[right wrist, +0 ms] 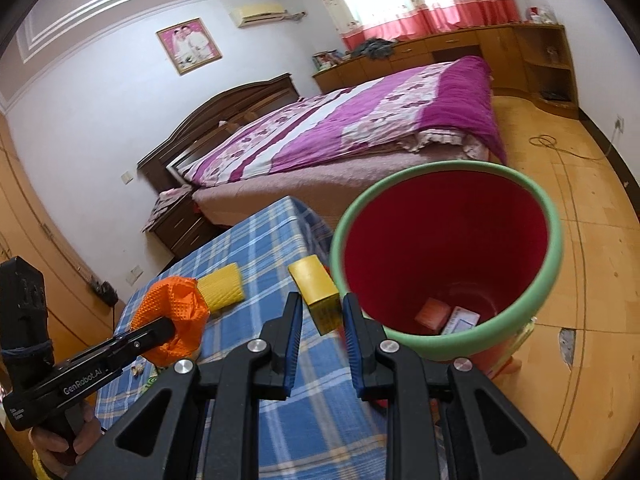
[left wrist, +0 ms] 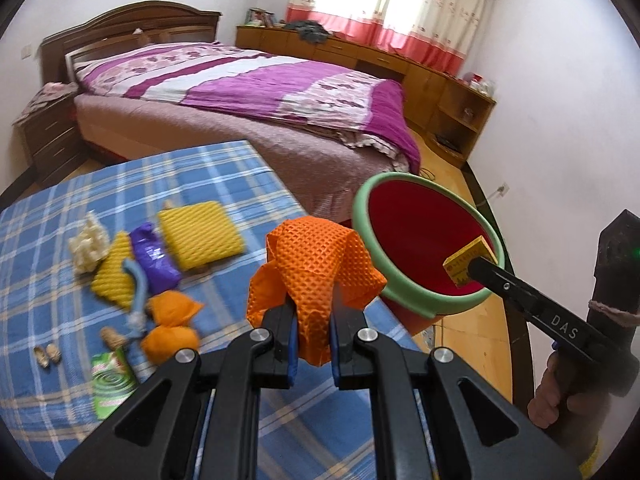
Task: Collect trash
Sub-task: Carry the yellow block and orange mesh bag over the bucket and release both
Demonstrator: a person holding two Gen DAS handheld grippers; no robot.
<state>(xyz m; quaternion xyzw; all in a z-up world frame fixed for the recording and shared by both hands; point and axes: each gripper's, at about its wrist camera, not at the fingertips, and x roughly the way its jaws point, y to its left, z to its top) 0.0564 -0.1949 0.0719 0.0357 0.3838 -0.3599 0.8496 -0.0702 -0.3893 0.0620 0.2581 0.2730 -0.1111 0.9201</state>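
My left gripper (left wrist: 314, 330) is shut on a crumpled orange foam net (left wrist: 316, 268), held above the blue plaid table (left wrist: 224, 168) near its edge. My right gripper (right wrist: 322, 308) is shut on a small yellow box (right wrist: 318, 294), close to the near rim of the red bin (right wrist: 554, 236) with the green lip. In the left wrist view the right gripper (left wrist: 472, 266) and its yellow box (left wrist: 466, 258) show against the mouth of the bin (left wrist: 360, 216). The left gripper (right wrist: 172, 328) with the orange net (right wrist: 172, 308) appears at the left of the right wrist view.
On the table lie yellow foam nets (left wrist: 200, 234), a purple wrapper (left wrist: 154, 256), white crumpled paper (left wrist: 88, 248), an orange wad (left wrist: 172, 328), a green packet (left wrist: 112, 380) and peanut shells (left wrist: 46, 356). Inside the bin are a small orange box (right wrist: 432, 314) and a white packet (right wrist: 462, 320). A bed (left wrist: 260, 80) stands behind.
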